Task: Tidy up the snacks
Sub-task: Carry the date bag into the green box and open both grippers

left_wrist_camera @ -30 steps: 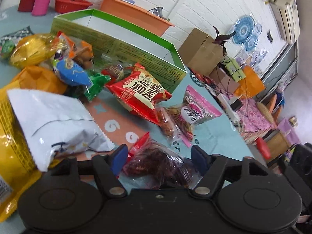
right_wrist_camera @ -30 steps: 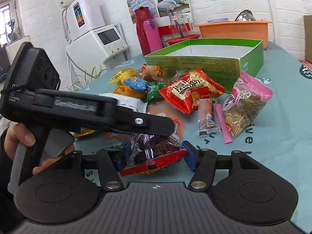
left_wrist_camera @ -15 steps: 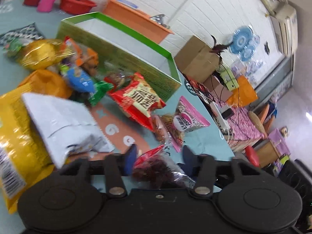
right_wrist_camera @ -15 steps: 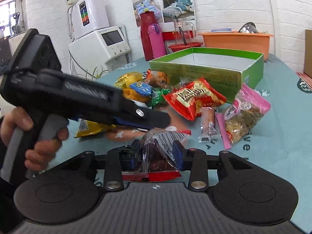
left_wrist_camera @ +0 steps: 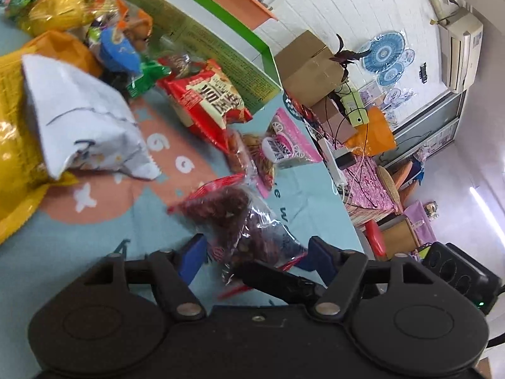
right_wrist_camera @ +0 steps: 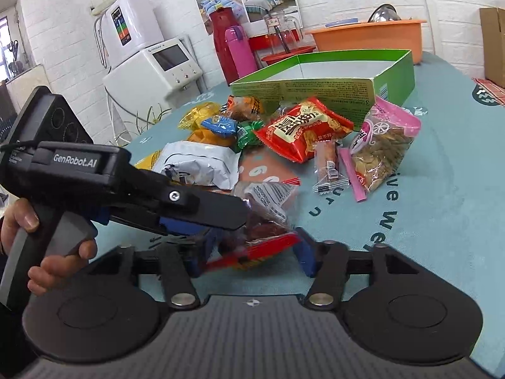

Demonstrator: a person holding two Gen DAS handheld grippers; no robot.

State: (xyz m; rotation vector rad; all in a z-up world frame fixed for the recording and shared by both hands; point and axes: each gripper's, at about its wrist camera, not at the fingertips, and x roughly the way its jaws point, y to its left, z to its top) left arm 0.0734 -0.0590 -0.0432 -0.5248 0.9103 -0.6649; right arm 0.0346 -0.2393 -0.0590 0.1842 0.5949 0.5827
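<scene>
A clear bag of dark red dates (right_wrist_camera: 268, 208) with a red edge stands tilted between both grippers, just above the teal tablecloth. My right gripper (right_wrist_camera: 254, 249) has its blue pads against the bag's red bottom edge; its jaws are opening slightly with the bag still between them. My left gripper (left_wrist_camera: 255, 259) is open around the same bag (left_wrist_camera: 233, 218), its pads a little apart from it. In the right wrist view the left gripper (right_wrist_camera: 230, 221) reaches in from the left, held by a hand (right_wrist_camera: 47, 252). The open green box (right_wrist_camera: 315, 90) stands behind the snack pile.
A red packet (right_wrist_camera: 300, 129), a pink bag (right_wrist_camera: 385, 145), a white bag (right_wrist_camera: 199, 164), a yellow bag (left_wrist_camera: 15, 158) and small sweets lie before the box. An orange basin (right_wrist_camera: 369, 38) and flasks stand behind. The table edge (left_wrist_camera: 341, 195) drops off at right.
The right jaws have closed in on the date bag. The left jaws narrowed on it, then spread wide again. The bag has risen from lying flat to standing, and the left view has rolled.
</scene>
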